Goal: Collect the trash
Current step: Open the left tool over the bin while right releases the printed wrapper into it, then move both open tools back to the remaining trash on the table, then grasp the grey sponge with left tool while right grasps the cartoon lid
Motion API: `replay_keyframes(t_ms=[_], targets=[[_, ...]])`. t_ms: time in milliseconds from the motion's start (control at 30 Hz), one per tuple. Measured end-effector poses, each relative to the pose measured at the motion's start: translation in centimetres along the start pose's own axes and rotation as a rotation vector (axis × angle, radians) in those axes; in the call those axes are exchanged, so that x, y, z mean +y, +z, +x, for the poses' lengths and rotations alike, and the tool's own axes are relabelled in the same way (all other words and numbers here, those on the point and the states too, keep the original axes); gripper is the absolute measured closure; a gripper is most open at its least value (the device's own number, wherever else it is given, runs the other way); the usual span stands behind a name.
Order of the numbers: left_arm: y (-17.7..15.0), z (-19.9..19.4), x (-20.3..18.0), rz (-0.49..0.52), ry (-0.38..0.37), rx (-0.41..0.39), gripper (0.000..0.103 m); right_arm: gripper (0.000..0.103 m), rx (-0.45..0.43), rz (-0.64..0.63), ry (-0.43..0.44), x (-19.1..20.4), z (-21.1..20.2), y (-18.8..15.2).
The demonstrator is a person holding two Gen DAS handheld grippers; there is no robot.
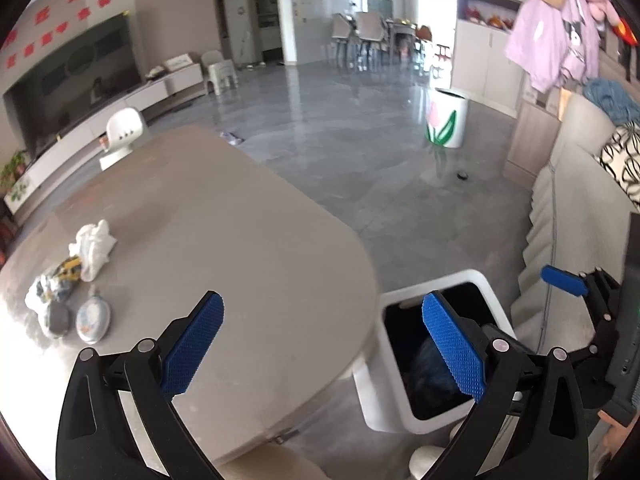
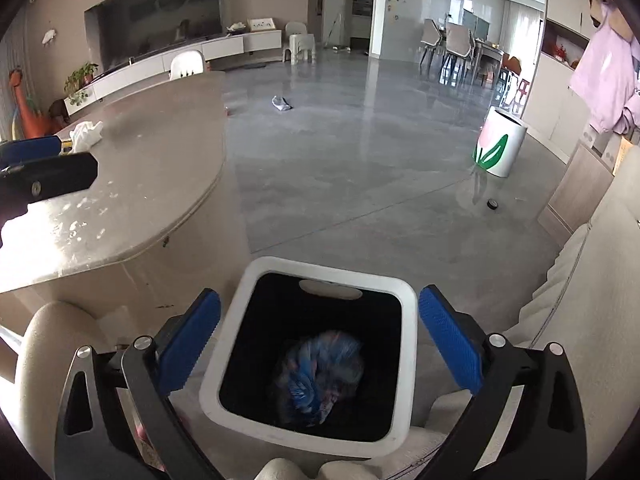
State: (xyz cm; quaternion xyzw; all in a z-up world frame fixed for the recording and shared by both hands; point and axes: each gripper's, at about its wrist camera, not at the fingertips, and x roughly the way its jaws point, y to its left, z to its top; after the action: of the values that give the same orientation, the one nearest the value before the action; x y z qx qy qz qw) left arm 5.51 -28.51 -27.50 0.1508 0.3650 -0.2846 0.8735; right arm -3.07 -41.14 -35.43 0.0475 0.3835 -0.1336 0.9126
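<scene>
A white bin [image 2: 408, 360] with a black liner stands on the floor beside the beige table [image 1: 224, 240]; it also shows in the left wrist view [image 1: 376, 384]. A blue crumpled wrapper [image 2: 320, 376] lies in it. My right gripper [image 2: 320, 344] is open and empty above the bin's mouth. My left gripper [image 1: 324, 344] is open and empty over the table's near edge. On the table's left lie a white crumpled tissue [image 1: 94, 246], a yellow wrapper [image 1: 68, 270], crumpled paper [image 1: 48, 292] and two flattened packets [image 1: 93, 322].
A white flower-printed bin [image 1: 446, 120] stands on the grey floor, with a small black object [image 1: 463, 176] near it. A grey sock [image 2: 281, 103] lies on the floor. A light sofa [image 1: 568, 216] is at right. A white chair [image 1: 122, 132] stands beyond the table.
</scene>
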Motion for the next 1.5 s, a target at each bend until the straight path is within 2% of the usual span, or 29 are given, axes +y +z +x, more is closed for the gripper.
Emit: replay_keyframes(t_ms=[267, 367, 733, 1000, 1233, 1500], targets=[[-0.9, -0.9, 4.1, -0.078, 0.039, -0.008, 0.005, 0.004, -0.113, 0.004, 0.051, 1.1, -3.2, 2.5], [-1.3, -1.7, 5.6, -0.078, 0.068, -0.025, 0.005, 0.004, -0.155, -0.022, 0.084, 2.4, -4.2, 3.8], [-2.9, -4.0, 13.3, -0.197, 0.185, -0.054, 0.005, 0.004, -0.231, -0.155, 0.212, 10.7, -4.4, 8.0], [-4.4, -4.6, 19.5, -0.229, 0.268, -0.049, 0.005, 0.004, -0.253, -0.225, 0.302, 16.9, -3.5, 10.1], [-5.7, -4.8, 23.6, -0.27, 0.286, -0.047, 0.005, 0.004, -0.236, -0.262, 0.355, 22.8, -1.0, 11.4], [-7.0, -2.8, 28.4, -0.307, 0.296, -0.028, 0.005, 0.004, -0.217, -0.293, 0.391, 28.0, 1.9, 12.6]])
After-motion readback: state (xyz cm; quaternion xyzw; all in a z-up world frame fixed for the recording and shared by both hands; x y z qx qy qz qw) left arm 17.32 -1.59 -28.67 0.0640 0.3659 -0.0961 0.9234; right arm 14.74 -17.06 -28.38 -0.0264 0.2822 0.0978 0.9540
